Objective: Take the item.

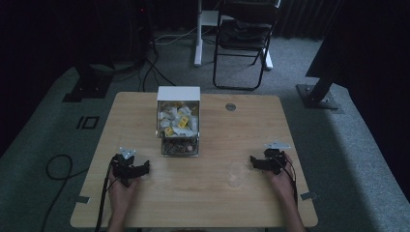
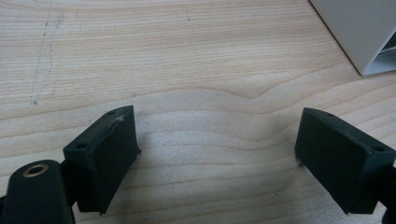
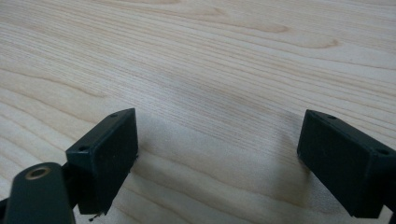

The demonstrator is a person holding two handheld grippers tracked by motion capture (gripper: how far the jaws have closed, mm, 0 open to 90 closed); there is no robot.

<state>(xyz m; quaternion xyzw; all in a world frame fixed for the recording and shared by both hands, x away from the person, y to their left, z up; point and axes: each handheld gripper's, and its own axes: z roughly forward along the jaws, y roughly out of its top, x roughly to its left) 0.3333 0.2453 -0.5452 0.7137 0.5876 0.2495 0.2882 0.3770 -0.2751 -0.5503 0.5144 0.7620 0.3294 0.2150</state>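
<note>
**Both grippers idle; container lies ahead, nearer the left**

Left gripper rests low on the table, jaws spread, holding nothing. Right gripper likewise, jaws wide and empty. The clear container of packets stands at table centre, forward and inward of both, its long axis running away from the person. Left gripper judged nearer; a white corner shows just ahead of it.

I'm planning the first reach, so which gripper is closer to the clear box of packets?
The left gripper, jaws open, lies nearer the white-topped clear box; the right gripper rests farther off.
</note>
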